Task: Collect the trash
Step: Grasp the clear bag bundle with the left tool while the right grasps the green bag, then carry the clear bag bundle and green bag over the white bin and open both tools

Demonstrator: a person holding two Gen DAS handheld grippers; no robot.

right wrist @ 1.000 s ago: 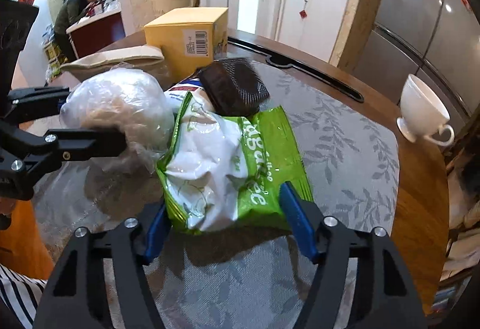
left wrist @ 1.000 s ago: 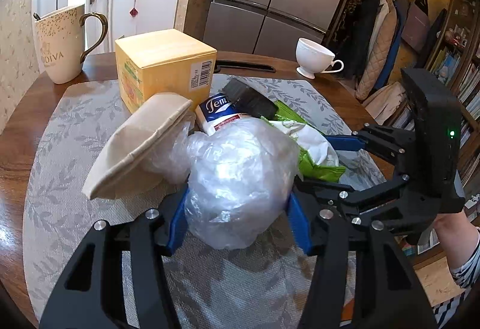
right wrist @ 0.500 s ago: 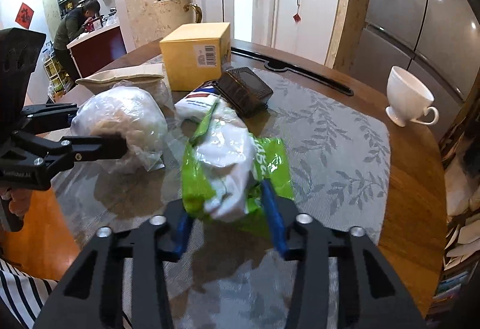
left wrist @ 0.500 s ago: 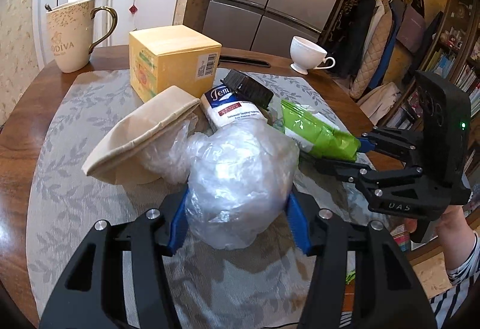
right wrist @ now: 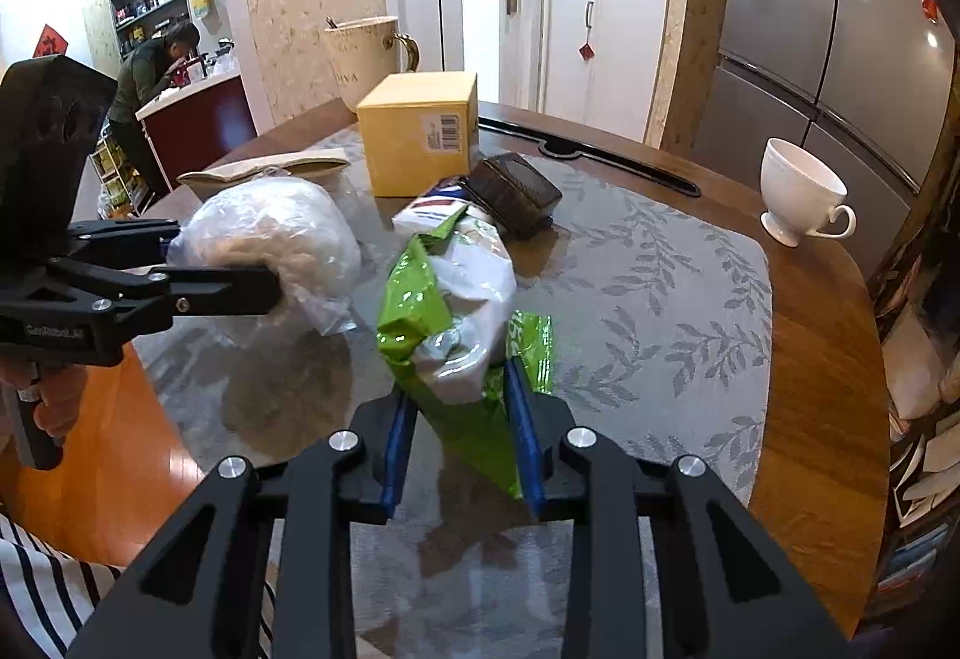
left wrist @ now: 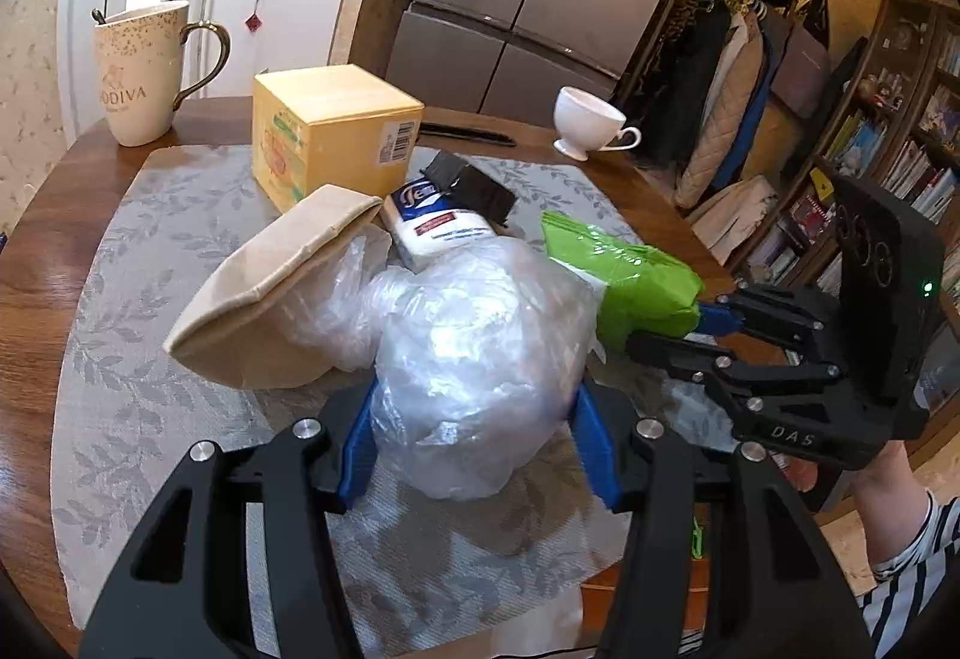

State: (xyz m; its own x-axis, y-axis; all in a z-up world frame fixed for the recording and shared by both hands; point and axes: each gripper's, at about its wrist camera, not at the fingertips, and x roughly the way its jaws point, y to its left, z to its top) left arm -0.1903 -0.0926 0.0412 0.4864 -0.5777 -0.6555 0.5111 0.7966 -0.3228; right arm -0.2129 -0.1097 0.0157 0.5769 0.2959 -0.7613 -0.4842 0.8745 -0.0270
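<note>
Left gripper (left wrist: 474, 431) clamped on a clear plastic bag (left wrist: 480, 353) stuffed with crumpled wrap; bag bulges between the blue pads, just above the grey placemat (left wrist: 150, 251). Beyond and left of it a tan paper bag (left wrist: 282, 299) lies on its side, mouth toward the plastic. Right gripper (right wrist: 459, 413) closing, jaws pinching a crumpled green snack packet (right wrist: 444, 311); packet tilted, its far end pointing at a tissue pack (right wrist: 432, 206). Both grippers point steeply downward, side by side; striped sleeve (left wrist: 912, 569) behind the right one.
</note>
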